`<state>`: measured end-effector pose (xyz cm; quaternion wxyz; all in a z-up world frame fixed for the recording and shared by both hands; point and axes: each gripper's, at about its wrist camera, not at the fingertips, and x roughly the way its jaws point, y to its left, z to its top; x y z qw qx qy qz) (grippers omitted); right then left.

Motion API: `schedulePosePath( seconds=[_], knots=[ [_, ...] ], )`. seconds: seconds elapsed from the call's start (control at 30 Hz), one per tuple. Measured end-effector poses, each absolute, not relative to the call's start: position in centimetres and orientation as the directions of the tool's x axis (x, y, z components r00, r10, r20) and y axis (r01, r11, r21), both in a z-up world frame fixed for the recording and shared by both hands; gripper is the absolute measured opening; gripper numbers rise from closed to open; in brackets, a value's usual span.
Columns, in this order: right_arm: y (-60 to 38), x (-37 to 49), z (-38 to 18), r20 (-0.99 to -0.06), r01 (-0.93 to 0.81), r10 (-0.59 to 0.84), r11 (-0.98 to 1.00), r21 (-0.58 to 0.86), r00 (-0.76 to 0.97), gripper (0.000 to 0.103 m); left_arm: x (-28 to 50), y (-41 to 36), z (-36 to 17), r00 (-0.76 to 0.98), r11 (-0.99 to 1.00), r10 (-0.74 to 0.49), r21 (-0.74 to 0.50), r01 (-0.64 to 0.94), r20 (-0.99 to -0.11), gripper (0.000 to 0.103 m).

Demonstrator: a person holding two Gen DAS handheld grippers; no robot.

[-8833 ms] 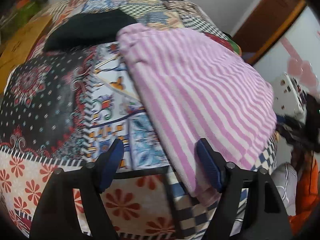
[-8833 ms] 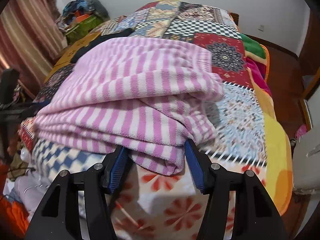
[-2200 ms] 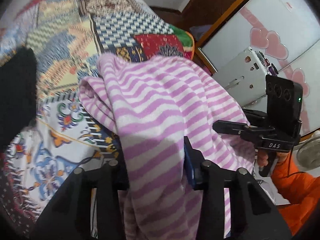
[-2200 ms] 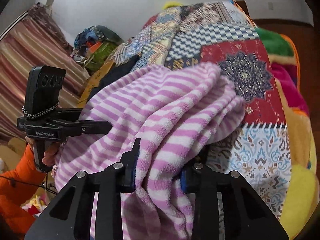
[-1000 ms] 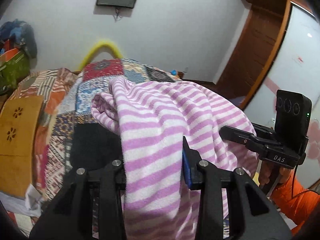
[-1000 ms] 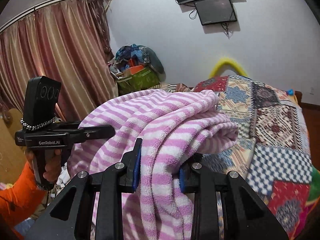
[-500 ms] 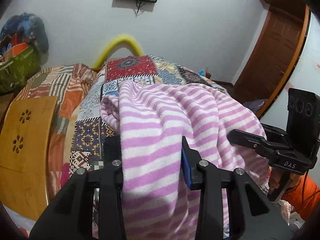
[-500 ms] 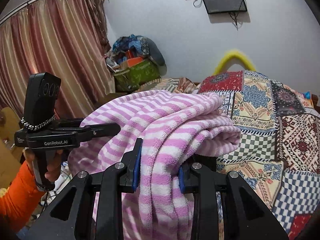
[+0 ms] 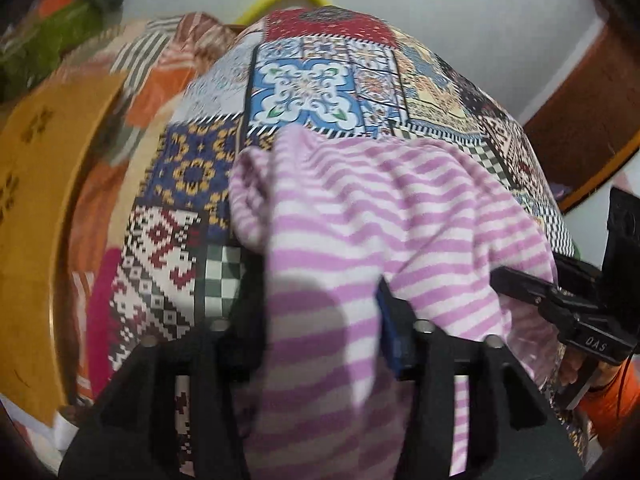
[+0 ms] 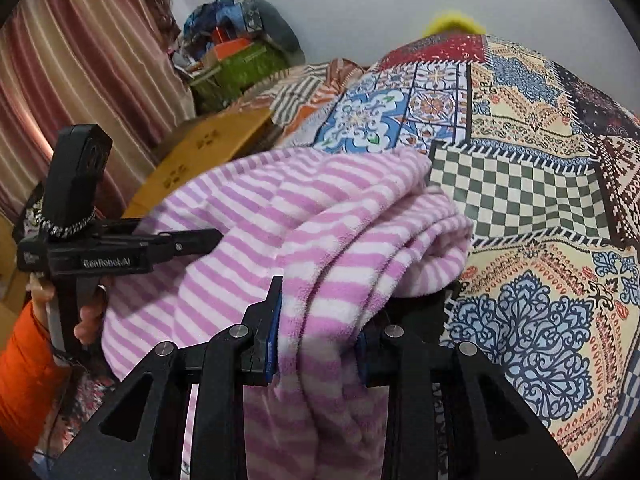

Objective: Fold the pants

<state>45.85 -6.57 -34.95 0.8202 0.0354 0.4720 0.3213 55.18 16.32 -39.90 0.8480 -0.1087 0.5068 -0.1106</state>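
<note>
The folded pink-and-white striped pants (image 9: 360,216) hang between both grippers above the patchwork bedspread (image 9: 312,84). My left gripper (image 9: 320,320) is shut on one side of the bundle; the cloth drapes over its jaws and hides the left finger. My right gripper (image 10: 318,336) is shut on the other side of the pants (image 10: 304,216), with folded layers bulging out to the right. The right gripper's body also shows at the right edge of the left wrist view (image 9: 560,304), and the left gripper's body shows at the left in the right wrist view (image 10: 120,252).
A wooden board (image 9: 36,208) lies along the bed's left side; it also shows in the right wrist view (image 10: 208,152). A pile of clutter (image 10: 236,52) sits by the striped curtain (image 10: 80,60). A wooden door (image 9: 592,92) stands at the right.
Both grippers have carried the pants forward and tilted down toward the bedspread. The wall and its screen have left the view. Both grips on the cloth are unchanged.
</note>
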Motion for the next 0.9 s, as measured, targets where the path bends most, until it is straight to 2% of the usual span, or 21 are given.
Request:
schedulePosePath(
  seconds=[0.1, 0.23, 0.4, 0.53, 0.63, 0.77, 0.9],
  knots=[
    [-7.0, 45.7, -35.1, -0.767, -0.484, 0.547, 0.799, 0.357, 0.336, 0.029, 54.7, 16.8, -40.0, 0.455, 0.954, -0.286, -0.293, 0.058, -0.843, 0.065],
    [-7.8, 44.7, -34.3, -0.783, -0.49, 0.51, 0.816, 0.308, 0.357, 0.039, 53.7, 17.3, -38.3, 0.46, 0.96, -0.261, -0.276, 0.034, -0.849, 0.065],
    [-9.7, 44.4, -33.1, -0.797, -0.468, 0.463, 0.844, 0.262, 0.387, 0.039, 51.9, 18.3, -35.8, 0.495, 0.98, -0.169, -0.2, -0.011, -0.853, 0.065],
    [-10.5, 44.3, -30.9, -0.752, -0.463, 0.481, 0.846, 0.263, 0.451, 0.039, 50.7, 18.3, -33.8, 0.536, 0.992, -0.092, -0.125, -0.025, -0.839, 0.065],
    [-9.7, 45.0, -29.6, -0.7, -0.475, 0.545, 0.818, 0.325, 0.461, 0.039, 50.9, 17.9, -33.0, 0.561, 0.996, -0.038, -0.076, -0.045, -0.827, 0.065],
    [-6.9, 45.7, -30.6, -0.702, -0.511, 0.567, 0.794, 0.328, 0.431, 0.039, 52.5, 17.8, -35.0, 0.516, 0.996, 0.02, -0.026, -0.082, -0.857, 0.065],
    [-6.2, 46.5, -34.2, -0.774, -0.479, 0.504, 0.825, 0.3, 0.384, 0.039, 53.1, 18.4, -37.9, 0.472, 0.994, 0.045, -0.006, -0.106, -0.88, 0.064]
  ],
)
